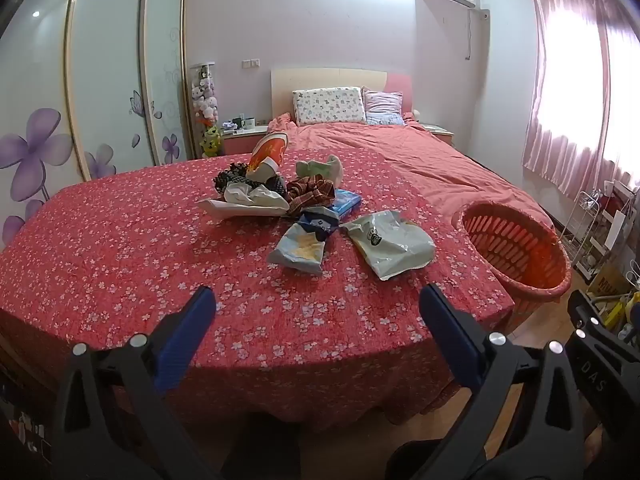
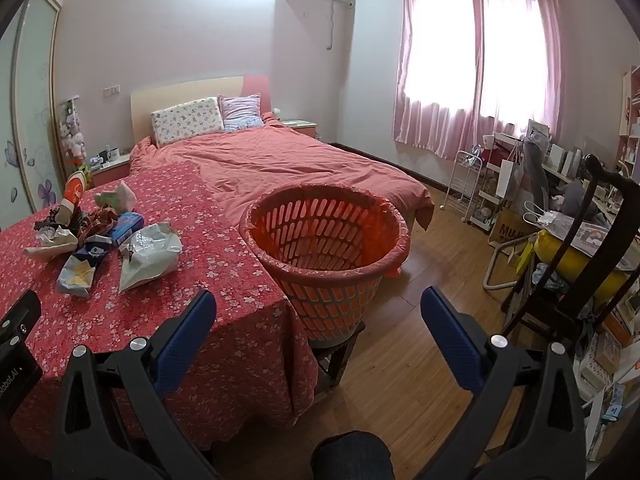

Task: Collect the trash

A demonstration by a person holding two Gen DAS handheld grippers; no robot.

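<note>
- My left gripper (image 1: 316, 316) and right gripper (image 2: 318, 316) are both wide open, holding nothing.
- The trash pile (image 1: 288, 200) lies mid-table (image 1: 120, 248), near the far edge.
- The orange basket (image 2: 326, 252) stands beside the table's right edge, with bare wooden floor (image 2: 420, 320) to its right.

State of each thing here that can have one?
Left gripper: jaws open, empty.
Right gripper: jaws open, empty.
Basket: upright, lined, looks empty.
Chip bag: torn open, on the table.
White bag: crumpled, on the table.
Curtains: drawn.
</note>
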